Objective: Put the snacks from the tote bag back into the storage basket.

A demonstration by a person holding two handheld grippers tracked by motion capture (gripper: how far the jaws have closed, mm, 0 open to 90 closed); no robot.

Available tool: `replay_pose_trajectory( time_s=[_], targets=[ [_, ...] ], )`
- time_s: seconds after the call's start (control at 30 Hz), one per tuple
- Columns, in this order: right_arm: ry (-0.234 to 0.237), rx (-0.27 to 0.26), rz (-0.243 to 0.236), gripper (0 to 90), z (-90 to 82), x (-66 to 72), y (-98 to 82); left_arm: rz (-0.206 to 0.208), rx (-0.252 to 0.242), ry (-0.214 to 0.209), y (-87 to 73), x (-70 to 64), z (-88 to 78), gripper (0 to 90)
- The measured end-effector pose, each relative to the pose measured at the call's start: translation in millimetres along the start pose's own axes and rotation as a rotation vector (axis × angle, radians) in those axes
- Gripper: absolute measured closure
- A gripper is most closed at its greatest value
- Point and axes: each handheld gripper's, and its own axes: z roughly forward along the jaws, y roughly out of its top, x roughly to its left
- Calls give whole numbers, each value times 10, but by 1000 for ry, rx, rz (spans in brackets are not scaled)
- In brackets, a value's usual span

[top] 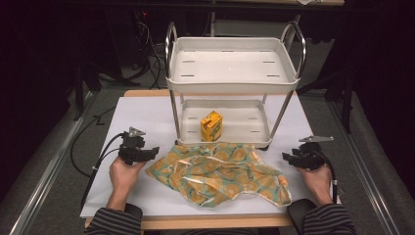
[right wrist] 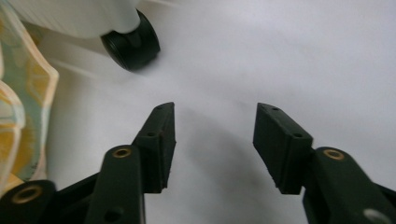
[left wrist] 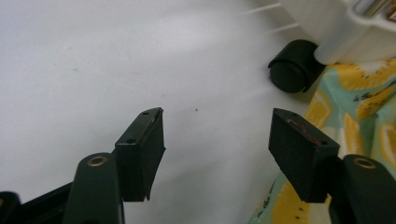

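My left gripper [top: 152, 151]: jaws spread, empty, resting just beside the cloth's left end.
My right gripper [top: 286, 157]: jaws released, empty, near the cloth's right end.
Cloth [top: 220, 171]: crumpled, lemon-print, on the white tabletop [top: 142, 115] between my grippers, in front of the cart [top: 230, 83].
Long axis: left to right, sloping slightly nearer at right.
Progress: I judge nothing grasped yet; cloth unfolded, all handling remains.
Farther: yellow box [top: 211, 126] on the cart's lower shelf.

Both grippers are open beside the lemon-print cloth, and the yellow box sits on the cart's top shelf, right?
Not quite. The high view shows the yellow box on the cart's bottom shelf, not the top. The left gripper and right gripper are indeed open beside the lemon-print cloth.
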Motion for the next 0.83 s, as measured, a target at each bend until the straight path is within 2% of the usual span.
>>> replay_pose_trajectory(
  time_s=[0.17,0.2,0.23,0.5,0.67,0.83],
  targets=[
    [-12,25,16,445,24,6,-17,18,18,27,-49,13,28,357],
    [-16,27,15,441,31,13,-20,40,31,43,-74,23,40,357],
    [-16,38,12,439,32,17,-20,40,38,45,-80,25,43,357],
    [0,52,1,414,70,45,-39,55,92,43,-149,9,67,355],
    [-2,50,-12,404,74,50,-43,37,89,36,-161,-16,82,356],
    [-7,48,-22,391,68,75,-60,51,112,36,-195,-30,89,357]
  ],
)
